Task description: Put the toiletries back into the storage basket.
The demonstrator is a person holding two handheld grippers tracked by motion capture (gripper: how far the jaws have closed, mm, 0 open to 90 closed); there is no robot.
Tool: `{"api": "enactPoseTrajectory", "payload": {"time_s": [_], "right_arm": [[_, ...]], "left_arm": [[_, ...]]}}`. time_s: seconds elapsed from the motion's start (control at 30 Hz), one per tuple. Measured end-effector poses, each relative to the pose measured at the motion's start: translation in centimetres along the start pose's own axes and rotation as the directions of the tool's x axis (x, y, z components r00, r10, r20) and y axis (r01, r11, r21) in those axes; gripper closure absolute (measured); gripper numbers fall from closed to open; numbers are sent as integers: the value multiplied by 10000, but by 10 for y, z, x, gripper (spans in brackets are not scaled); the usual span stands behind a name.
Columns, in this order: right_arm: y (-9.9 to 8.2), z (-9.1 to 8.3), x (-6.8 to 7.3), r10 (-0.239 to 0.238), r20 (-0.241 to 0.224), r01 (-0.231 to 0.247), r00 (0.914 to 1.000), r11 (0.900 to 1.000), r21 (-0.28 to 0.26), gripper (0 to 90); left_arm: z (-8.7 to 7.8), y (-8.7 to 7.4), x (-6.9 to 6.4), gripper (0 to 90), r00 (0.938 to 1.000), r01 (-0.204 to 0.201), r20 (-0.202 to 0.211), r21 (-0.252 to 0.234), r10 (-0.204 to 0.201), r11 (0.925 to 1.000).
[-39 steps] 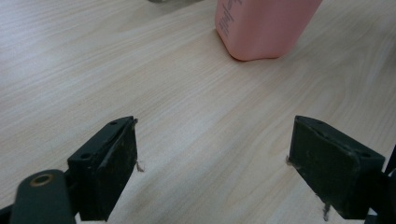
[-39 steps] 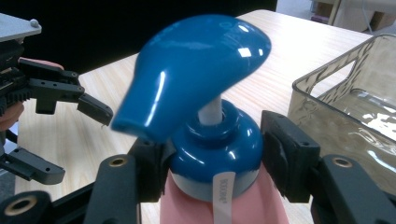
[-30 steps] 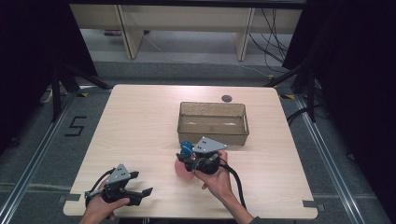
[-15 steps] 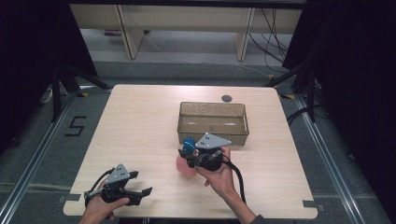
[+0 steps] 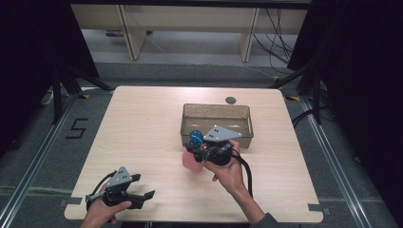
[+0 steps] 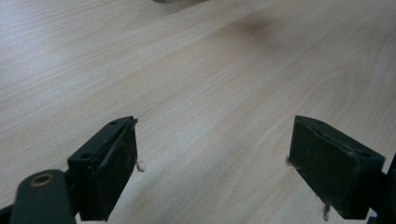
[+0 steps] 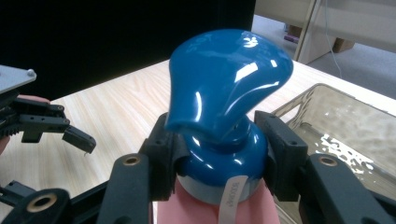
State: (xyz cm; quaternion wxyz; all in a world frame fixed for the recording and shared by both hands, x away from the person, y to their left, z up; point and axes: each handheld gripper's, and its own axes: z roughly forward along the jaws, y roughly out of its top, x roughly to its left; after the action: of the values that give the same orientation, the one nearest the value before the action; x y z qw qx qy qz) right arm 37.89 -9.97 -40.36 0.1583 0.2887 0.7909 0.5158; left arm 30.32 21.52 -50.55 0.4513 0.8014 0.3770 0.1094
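White tag on blue knob; print unreadable.

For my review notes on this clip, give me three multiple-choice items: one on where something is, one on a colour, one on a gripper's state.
1. Where is the clear bin on the table?
A. at the near left corner
B. right of the middle, toward the far side
C. hanging over the right edge

2. What colour is the glossy knob-shaped object in the right gripper?
A. blue
B. green
C. yellow

3. How does the left gripper stand?
A. shut on a cloth
B. shut with nothing in it
C. open, with bare tabletop between its jaws

Key: 1 B, the high view shows the bin just beyond the right gripper, toward the far edge. 2 A, the right gripper view shows a shiny blue top over a pink base, pads pressing its neck. 3 C, the left gripper view shows both jaws wide apart over wood grain.
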Motion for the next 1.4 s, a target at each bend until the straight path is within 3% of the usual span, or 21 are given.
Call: {"api": "enactPoseTrajectory", "payload": {"time_s": [0.07,0.2,0.3,0.37,0.43,0.53,0.7,0.73,0.83,0.87,0.93,1.1,1.4], "right_arm": [[2,-1,-3,-179,-16,179,9998,9998,-34,532],[5,-3,-5,68,102,-68,9999,10000,62,532],[6,-3,-8,-172,180,173,9997,9998,-38,532],[7,-5,-9,142,107,-143,9998,9999,77,532],[8,-6,-12,-106,166,104,9998,9999,83,532],[10,-8,-14,-11,184,9,9998,10000,70,532],[16,-13,-18,55,232,-52,9997,9999,-125,532],[17,-15,-20,8,436,-1,9990,9999,-161,532],[22,-18,-24,-1,288,9,9996,9996,-287,532],[23,-21,-25,114,478,-103,9988,9996,-244,533],[26,-21,-29,267,369,-255,9990,9991,-341,532],[33,-23,-37,498,591,-476,9970,9982,-372,532],[42,-30,-52,475,953,-408,9943,9967,-707,533]], "left_arm": [[0,1,1,148,10000,-6,-19,82,6,10000],[0,0,0,148,10000,-66,-7,2,66,10000],[0,1,1,149,10000,-83,-21,64,83,9999],[0,0,0,149,10000,-53,5,-22,53,10000],[-1,1,1,148,9999,-136,-50,102,136,9999],[0,0,0,148,10000,-54,15,-1,54,10000],[-1,1,0,148,10000,-79,-2,27,79,10000],[-1,0,0,148,10000,-94,-4,2,94,10000],[0,1,1,148,10000,-27,3,28,27,10000],[-1,1,1,148,10000,-94,-10,92,95,9999],[-1,1,0,149,10000,-52,-11,30,52,10000],[-1,1,0,148,10000,-62,-13,50,62,10000],[0,1,0,149,10000,-47,-20,-83,46,10000]]}}
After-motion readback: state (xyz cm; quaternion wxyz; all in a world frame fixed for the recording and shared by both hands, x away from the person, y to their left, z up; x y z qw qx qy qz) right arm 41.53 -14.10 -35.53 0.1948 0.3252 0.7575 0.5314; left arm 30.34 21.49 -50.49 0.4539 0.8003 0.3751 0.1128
